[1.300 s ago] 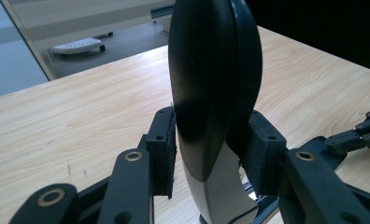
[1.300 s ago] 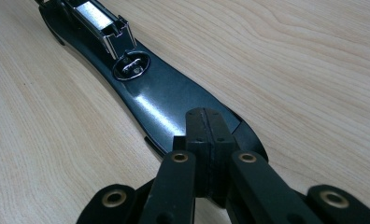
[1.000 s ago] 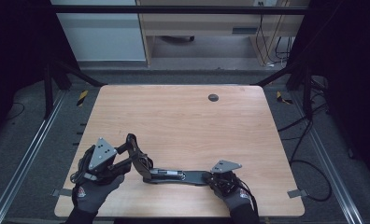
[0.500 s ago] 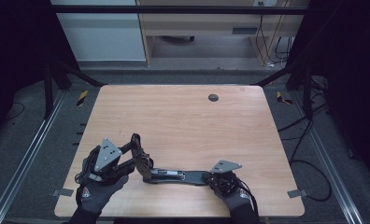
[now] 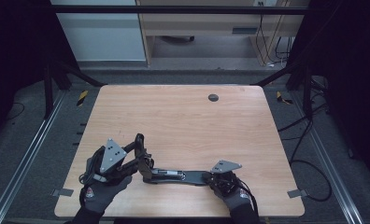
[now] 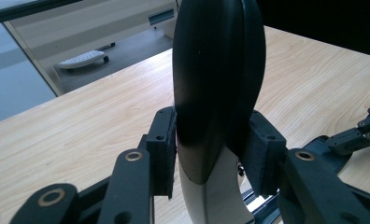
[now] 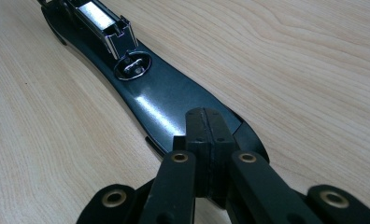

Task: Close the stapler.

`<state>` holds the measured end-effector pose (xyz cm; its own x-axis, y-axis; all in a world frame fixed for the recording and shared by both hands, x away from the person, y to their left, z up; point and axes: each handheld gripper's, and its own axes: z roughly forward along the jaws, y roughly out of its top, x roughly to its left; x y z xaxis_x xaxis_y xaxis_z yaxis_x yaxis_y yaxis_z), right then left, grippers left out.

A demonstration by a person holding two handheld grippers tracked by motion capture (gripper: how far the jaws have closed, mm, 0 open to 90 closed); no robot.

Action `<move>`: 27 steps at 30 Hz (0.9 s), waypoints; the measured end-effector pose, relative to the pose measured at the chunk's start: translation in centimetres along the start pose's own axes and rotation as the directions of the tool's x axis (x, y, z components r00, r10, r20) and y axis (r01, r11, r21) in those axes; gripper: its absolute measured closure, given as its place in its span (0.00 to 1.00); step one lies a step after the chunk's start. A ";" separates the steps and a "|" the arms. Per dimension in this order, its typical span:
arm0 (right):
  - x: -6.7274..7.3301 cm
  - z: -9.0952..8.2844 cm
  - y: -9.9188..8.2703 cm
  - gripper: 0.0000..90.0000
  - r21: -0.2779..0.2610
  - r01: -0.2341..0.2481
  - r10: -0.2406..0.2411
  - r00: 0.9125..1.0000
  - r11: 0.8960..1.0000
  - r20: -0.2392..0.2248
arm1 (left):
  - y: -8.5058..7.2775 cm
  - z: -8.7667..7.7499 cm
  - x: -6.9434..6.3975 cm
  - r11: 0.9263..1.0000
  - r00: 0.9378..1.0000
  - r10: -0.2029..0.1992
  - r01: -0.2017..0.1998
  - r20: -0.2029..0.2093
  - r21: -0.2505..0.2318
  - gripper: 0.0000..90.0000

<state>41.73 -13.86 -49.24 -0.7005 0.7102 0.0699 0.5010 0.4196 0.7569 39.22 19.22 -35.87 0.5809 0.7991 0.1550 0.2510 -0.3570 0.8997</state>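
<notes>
So there's a long flat black piece (image 5: pixel 178 176) lying near the front edge of the wooden desk (image 5: pixel 183 116), running left to right between the two gloved hands. The right gripper (image 5: pixel 210 178) has its jaws closed together, and in the right gripper view the tip (image 7: pixel 205 122) is down on the rounded near end of that black piece (image 7: pixel 160 100), pads pressed flat against each other with no gap. Further up the piece you can see a shiny metal box-shaped bracket (image 7: pixel 103 21) and a small oval metal fitting (image 7: pixel 134 65) set into it. The left gripper (image 5: pixel 143 161) is at the other end, tilted up a bit, and it's clamped on a tall curved black part (image 6: pixel 216 74) that stands upright between its pads (image 6: pixel 164 149); lower down that part turns whitish. Hard to say from the high view whether the curved part is joined to the flat piece or just touching it, it's small and dark there. Only other thing on the desk is a round dark grommet hole (image 5: pixel 213 97) toward the far side, well apart from the hands.
</notes>
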 end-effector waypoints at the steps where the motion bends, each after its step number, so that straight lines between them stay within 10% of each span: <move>1: 0.0 0.0 0.0 1.00 0.002 0.000 0.000 1.000 1.000 0.000 | 0.0 0.0 -0.1 1.000 1.000 0.004 -0.004 -0.001 0.001 0.66; 27: 0.1 0.0 0.0 1.00 0.003 0.000 -0.001 1.000 1.000 0.000 | 0.9 1.3 -2.5 0.994 0.994 0.105 -0.105 -0.024 0.023 0.65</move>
<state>41.68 -13.84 -49.21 -0.7006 0.7102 0.0693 0.5020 0.4215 0.7551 38.98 16.28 -35.98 0.5851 0.7687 0.2586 0.2070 -0.4498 0.8688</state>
